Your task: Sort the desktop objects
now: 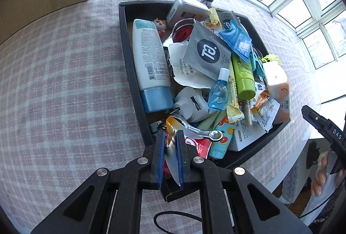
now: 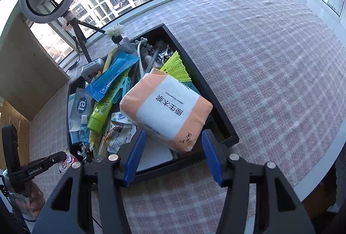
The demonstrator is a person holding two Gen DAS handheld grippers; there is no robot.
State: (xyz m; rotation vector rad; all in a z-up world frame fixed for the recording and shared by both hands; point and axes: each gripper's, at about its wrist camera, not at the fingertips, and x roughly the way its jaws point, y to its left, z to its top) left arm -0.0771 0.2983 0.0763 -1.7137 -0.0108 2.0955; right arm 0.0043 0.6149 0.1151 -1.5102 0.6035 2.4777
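A: Where did the sachet lie relative to each pair of jaws?

B: The left gripper (image 1: 170,141) had pinched the red-and-orange snack sachet (image 1: 200,145) between nearly closed blue pads, at lower centre of the left wrist view. The right gripper (image 2: 173,145) stood wide, its pads flanking the near corner of the orange tissue pack (image 2: 166,106) without pressing it.

A: What edges and free room showed?

B: The black tray (image 1: 129,65) held the clutter; its near rim lay just below the left pads. Checked tablecloth (image 1: 64,82) spread bare at the left of the frame, and at the right of the right wrist view.

A: Counts?

B: One white lotion tube (image 1: 149,61), one green tube (image 1: 243,76), one small blue bottle (image 1: 218,91), one grey sachet (image 1: 207,52).
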